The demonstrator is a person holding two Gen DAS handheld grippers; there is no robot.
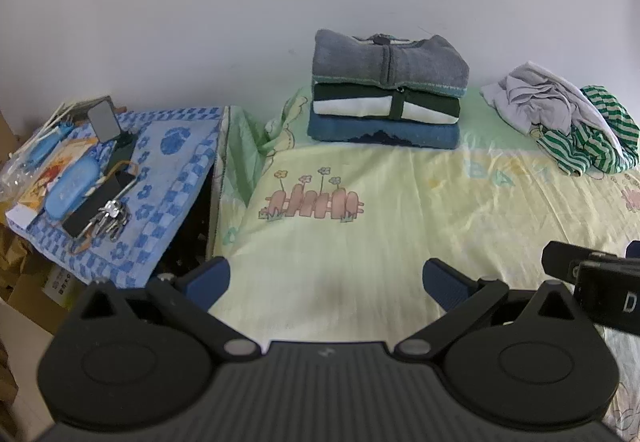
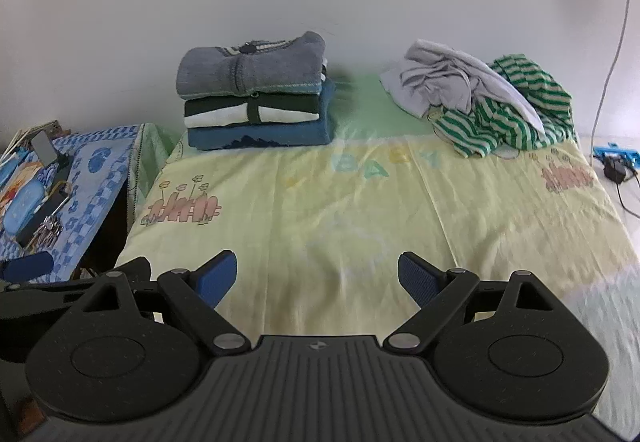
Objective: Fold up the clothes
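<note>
A neat stack of three folded garments point(image 1: 386, 97) stands at the back of the bed against the wall, grey knit on top; it also shows in the right wrist view point(image 2: 256, 93). To its right lies a crumpled heap: a pale grey garment point(image 1: 540, 97) point(image 2: 448, 81) over a green-and-white striped one point(image 1: 592, 145) point(image 2: 508, 121). My left gripper point(image 1: 326, 282) is open and empty above the near part of the yellow sheet point(image 1: 380, 209). My right gripper point(image 2: 318, 278) is open and empty, also low over the sheet point(image 2: 360, 209), far from both piles.
A side table with a blue patterned cloth point(image 1: 160, 177) point(image 2: 100, 169) stands left of the bed, holding a phone, keys point(image 1: 112, 217), a blue case and books. A cable and blue item point(image 2: 614, 157) lie on the floor at right. The wall is behind the bed.
</note>
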